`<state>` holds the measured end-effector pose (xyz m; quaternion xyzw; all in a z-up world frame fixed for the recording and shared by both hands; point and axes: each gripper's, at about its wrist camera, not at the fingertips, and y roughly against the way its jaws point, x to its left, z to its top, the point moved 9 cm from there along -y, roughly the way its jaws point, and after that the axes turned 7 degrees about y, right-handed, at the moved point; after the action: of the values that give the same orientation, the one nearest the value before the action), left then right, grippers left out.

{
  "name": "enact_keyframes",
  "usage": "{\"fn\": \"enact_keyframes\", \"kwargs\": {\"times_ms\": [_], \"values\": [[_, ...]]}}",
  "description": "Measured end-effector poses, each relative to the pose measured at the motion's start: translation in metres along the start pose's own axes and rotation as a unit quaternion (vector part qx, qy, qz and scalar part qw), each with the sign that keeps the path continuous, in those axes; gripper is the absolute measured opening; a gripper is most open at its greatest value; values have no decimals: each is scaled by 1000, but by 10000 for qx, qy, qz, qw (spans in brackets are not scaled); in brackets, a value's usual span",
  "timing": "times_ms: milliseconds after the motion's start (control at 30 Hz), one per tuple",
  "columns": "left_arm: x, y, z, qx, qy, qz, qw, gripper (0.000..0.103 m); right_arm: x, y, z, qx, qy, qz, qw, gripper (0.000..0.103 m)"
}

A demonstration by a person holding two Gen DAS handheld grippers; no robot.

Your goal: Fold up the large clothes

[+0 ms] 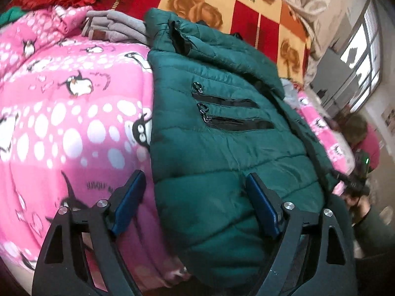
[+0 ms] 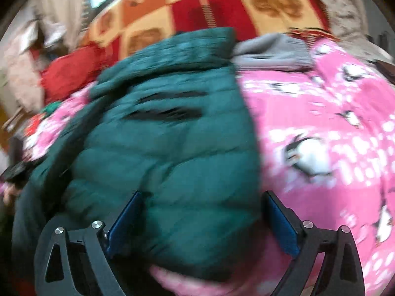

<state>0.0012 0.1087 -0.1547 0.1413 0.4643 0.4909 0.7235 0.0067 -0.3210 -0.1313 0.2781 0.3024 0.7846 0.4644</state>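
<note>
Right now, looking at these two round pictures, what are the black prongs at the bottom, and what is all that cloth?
The prongs are two-finger grippers, one in each of a person's hands; no robot arm is involved. Each carries a wide-angle camera looking along its fingers, hence the round pictures.

The left gripper and right gripper are both open and hold nothing. Before them lies a green jacket, partly folded, its two zip pockets facing up. It rests on a pink blanket printed with penguins. Behind it sits a grey garment, apparently folded. The right picture is blurred.
</note>
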Motion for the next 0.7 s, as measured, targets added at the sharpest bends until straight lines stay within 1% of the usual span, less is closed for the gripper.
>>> {"fn": "enact_keyframes", "kwargs": {"times_ms": [67,100,167,200,233,300,333,367,400,433,500,567,633,667,700], "values": [[-3,3,-4,29,16,-116,9999,83,9,4,-7,-149,42,260,9995,96],[-6,4,-6,71,8,-220,9997,83,12,6,-9,-217,-44,421,9989,96],[-13,6,-10,134,17,-420,9990,83,9,6,-8,-336,-248,562,9975,96],[-16,5,-10,187,43,-523,9984,83,7,7,-6,-416,-373,640,9964,93],[-18,5,-9,201,38,-542,9983,81,3,7,-2,-516,-537,763,9943,91],[-20,5,-3,225,73,-601,9979,64,-2,4,6,-621,-711,865,9918,85],[-21,4,0,226,99,-615,9978,59,-2,2,10,-637,-745,900,9911,80],[-22,4,5,199,110,-628,9978,48,-3,0,14,-636,-760,924,9908,76],[-23,4,10,165,137,-638,9977,39,-3,-2,17,-641,-752,948,9906,69],[-23,4,13,144,157,-648,9977,37,-1,-3,20,-641,-744,1005,9901,67],[-25,4,14,91,189,-663,9976,36,4,-2,21,-676,-680,1075,9896,66],[-22,3,10,87,176,-554,9983,36,4,-6,13,-542,-592,971,9920,66],[-14,-6,0,282,273,-497,9980,38,2,-7,7,-617,-553,978,9918,66],[-12,-7,-3,286,357,-557,9974,41,1,-7,6,-612,-579,978,9916,65],[-10,-6,-3,237,450,-652,9966,41,0,-6,6,-597,-623,973,9915,65]]}}
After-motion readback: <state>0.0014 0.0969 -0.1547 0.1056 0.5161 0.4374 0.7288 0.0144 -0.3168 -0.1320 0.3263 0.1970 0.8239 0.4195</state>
